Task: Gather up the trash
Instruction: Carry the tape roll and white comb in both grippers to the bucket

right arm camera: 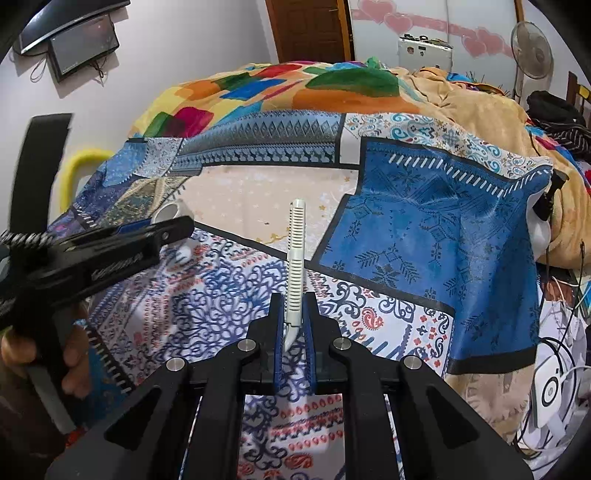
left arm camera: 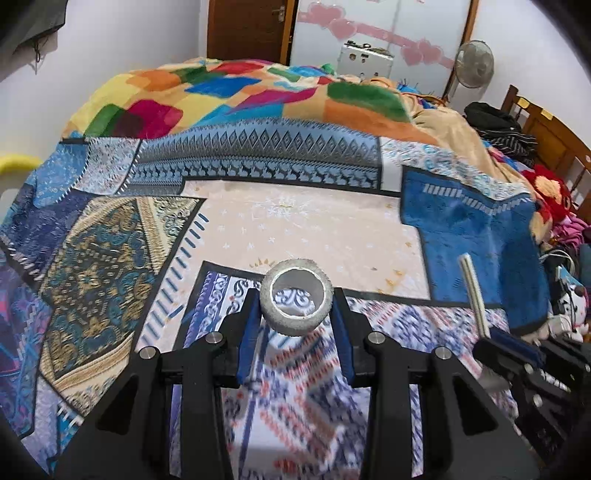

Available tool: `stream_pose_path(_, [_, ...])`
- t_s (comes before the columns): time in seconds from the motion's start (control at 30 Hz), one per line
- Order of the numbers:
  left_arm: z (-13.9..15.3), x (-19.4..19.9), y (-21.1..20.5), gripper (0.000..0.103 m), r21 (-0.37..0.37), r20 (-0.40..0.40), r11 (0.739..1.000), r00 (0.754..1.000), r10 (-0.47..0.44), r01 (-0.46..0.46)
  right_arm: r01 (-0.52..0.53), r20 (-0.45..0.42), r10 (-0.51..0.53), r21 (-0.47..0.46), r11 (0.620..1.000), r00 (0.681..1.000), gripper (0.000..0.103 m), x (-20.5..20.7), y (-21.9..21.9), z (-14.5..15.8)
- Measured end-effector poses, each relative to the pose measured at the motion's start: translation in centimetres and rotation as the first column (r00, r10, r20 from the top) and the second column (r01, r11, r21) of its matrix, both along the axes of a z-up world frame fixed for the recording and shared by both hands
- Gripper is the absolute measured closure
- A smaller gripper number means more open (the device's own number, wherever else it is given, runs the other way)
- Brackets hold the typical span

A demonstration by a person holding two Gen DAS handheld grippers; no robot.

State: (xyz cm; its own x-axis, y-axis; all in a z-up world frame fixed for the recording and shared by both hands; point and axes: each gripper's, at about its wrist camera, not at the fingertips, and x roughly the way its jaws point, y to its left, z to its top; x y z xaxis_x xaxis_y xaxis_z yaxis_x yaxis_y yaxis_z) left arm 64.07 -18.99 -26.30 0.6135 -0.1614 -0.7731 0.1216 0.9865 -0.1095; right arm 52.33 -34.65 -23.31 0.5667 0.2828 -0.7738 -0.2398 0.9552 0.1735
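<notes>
My left gripper (left arm camera: pixel 296 308) is shut on a grey-white tape roll (left arm camera: pixel 295 298), held above the patterned bedspread (left arm camera: pixel 303 229). In the right wrist view the left gripper (right arm camera: pixel 168 230) shows at the left with the roll (right arm camera: pixel 171 210) partly hidden behind it. My right gripper (right arm camera: pixel 294 314) is shut on a white ribbed plastic strip (right arm camera: pixel 296 258) that stands upright between the fingers. That strip (left arm camera: pixel 474 291) and the right gripper (left arm camera: pixel 509 347) show at the right of the left wrist view.
A colourful blanket (left arm camera: pixel 236 96) is heaped at the far side of the bed. Clothes and a wooden headboard (left arm camera: pixel 546 136) are at the right. A fan (left arm camera: pixel 474 64), a white case (left arm camera: pixel 364 61) and a door (left arm camera: pixel 251 29) stand behind. Cables (right arm camera: pixel 565 354) hang at the bed's right edge.
</notes>
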Motion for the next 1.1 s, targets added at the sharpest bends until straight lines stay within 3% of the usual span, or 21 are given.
stream_pose_path(0.63, [14.8, -14.1, 3.5, 0.066, 0.055, 0.185, 0.998, 0.982, 0.024, -0.035, -0.072, 0.176, 0.063, 0.042, 0.997, 0.982, 0.094, -7.6, 3.3, 12.9])
stream_pose_path(1.1, [20.0, -26.1, 10.4, 0.066, 0.033, 0.243, 0.983, 0.956, 0.166, -0.179, -0.218, 0.241, 0.195, 0.071, 0.973, 0.951, 0.094, -16.5, 8.9, 18.8])
